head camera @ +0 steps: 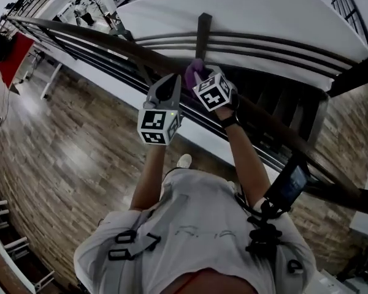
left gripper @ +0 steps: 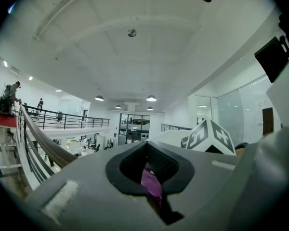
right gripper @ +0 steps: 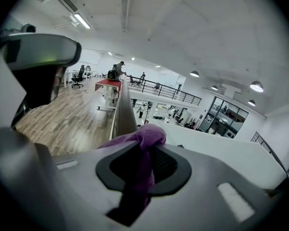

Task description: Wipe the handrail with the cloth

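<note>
Place: upper walkway beside a railing, seen from steeply above; wood floor [head camera: 61, 152] on the near side, white curved parapet [head camera: 245, 14] beyond the rail.
Handrail: dark brown handrail [head camera: 104, 38], crossing the head view from upper left to lower right, with thin dark bars [head camera: 264, 45] on its far side and a dark upright post [head camera: 203, 32] just behind the tongs.
Cloth: purple cloth [head camera: 194, 71], bunched up against the top of the handrail, between the two tips and gripped from both sides.
Left tongs: left tongs [head camera: 167, 83], up at the rail just left of the cloth; jaws pressed nearly together, with a strip of purple fabric pinched in the narrow gap, plain in the left gripper view.
Right tongs: right tongs [head camera: 203, 78], just right of the cloth and tilted toward the left pair; jaws clamped on the cloth, with a rounded wad bulging above the tips and a tail hanging down through the gap, plain in the right gripper view.
Spacing: side by side, marker cubes close together but apart.
Arms: both forearms stretched forward from the body, with a dark strap at the right wrist.
Surroundings: red table [right gripper: 108, 84] beside the railing farther along; dark screen device [head camera: 291, 185] at the person's right hip.
</note>
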`<state>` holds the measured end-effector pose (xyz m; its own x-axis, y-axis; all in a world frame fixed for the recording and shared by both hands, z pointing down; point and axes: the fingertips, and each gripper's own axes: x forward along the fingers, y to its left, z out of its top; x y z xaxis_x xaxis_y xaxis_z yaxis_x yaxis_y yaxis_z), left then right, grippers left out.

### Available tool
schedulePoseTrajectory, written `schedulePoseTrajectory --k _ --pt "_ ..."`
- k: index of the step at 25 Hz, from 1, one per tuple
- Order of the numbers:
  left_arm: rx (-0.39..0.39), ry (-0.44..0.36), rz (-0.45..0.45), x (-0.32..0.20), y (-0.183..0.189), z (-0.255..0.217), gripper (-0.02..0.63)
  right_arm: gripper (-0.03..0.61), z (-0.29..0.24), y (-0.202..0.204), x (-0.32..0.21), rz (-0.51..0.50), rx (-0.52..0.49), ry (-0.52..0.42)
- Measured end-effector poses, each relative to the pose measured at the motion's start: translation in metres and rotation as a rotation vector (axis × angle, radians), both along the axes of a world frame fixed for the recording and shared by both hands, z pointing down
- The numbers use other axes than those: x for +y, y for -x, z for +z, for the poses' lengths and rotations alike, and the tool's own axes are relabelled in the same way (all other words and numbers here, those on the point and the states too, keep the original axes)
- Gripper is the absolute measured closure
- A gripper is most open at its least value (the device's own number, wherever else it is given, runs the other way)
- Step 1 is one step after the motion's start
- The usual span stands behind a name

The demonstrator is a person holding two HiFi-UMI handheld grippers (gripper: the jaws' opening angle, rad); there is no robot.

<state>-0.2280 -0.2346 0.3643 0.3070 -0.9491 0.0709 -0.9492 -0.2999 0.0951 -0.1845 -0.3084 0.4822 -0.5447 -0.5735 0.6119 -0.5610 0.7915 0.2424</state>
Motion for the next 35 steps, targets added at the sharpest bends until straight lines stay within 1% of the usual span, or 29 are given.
schedulePoseTrajectory --k 5,11,14,18,23,28,31,35 --pt "-0.018 0.004 0.080 -0.003 -0.073 0.001 0.614 0.522 -0.001 -0.075 0.017 0.070 -0.024 -0.024" --pt "-0.032 -0.002 0.175 0.001 -0.140 -0.004 0.614 0.522 -0.001 -0.153 0.035 0.179 -0.032 -0.043" --pt "-0.035 -0.001 0.193 0.006 -0.164 0.001 0.614 0.522 0.005 -0.187 0.044 0.217 -0.034 -0.050" --pt "-0.041 0.008 0.217 0.013 -0.200 0.002 0.614 0.522 0.004 -0.228 0.056 0.239 -0.025 -0.059" --pt "-0.051 0.001 0.257 0.028 -0.240 -0.002 0.612 0.520 0.001 -0.265 0.074 0.256 -0.004 -0.087" --pt "-0.049 0.000 0.259 0.039 -0.269 -0.003 0.614 0.522 -0.001 -0.305 0.091 0.273 0.009 -0.100" --pt "-0.045 -0.001 0.270 0.045 -0.293 -0.001 0.614 0.522 -0.002 -0.341 0.102 0.306 0.005 -0.102" --pt "-0.042 -0.002 0.316 0.060 -0.334 0.003 0.614 0.522 -0.001 -0.390 0.123 0.367 -0.002 -0.108"
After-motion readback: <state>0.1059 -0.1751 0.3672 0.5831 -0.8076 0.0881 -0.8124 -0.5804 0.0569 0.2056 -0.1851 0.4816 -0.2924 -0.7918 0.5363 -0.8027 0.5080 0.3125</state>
